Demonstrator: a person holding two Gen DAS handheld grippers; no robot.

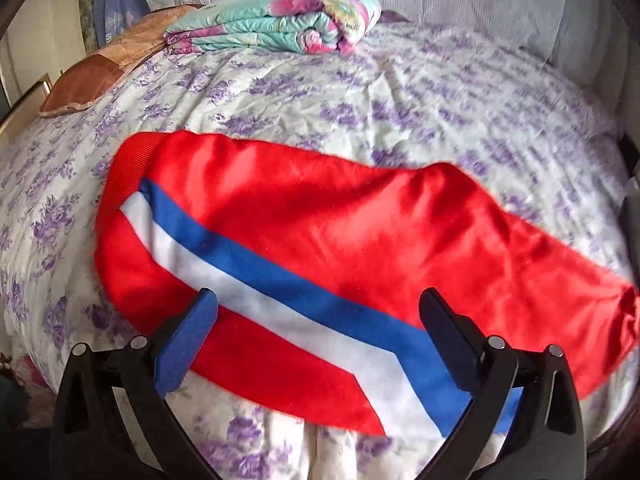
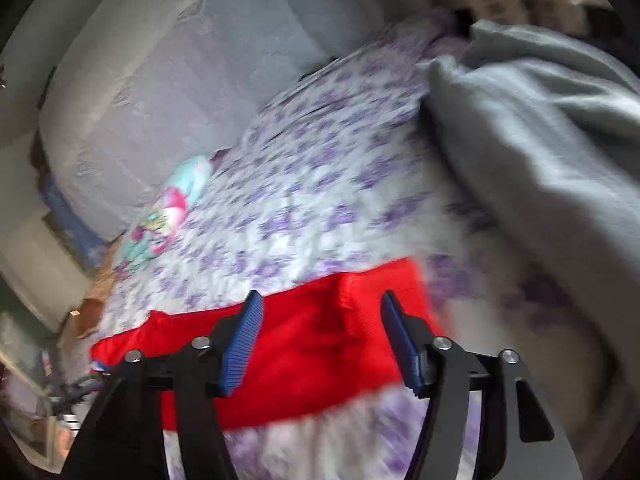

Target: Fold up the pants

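Note:
Red pants (image 1: 320, 232) with a white and blue side stripe lie flat across the bed, waistband at the left, legs running to the right. My left gripper (image 1: 318, 320) is open and hovers over the striped near edge, holding nothing. In the right wrist view the pants (image 2: 312, 344) show as a red band with a cuff end. My right gripper (image 2: 320, 320) is open just above that end, fingers either side of the cloth, not closed on it. This view is blurred.
The bed has a white sheet with purple flowers (image 1: 400, 92). A folded teal and pink quilt (image 1: 280, 20) and a brown pillow (image 1: 104, 68) lie at the far side. A grey garment (image 2: 540, 140) lies at the right of the bed.

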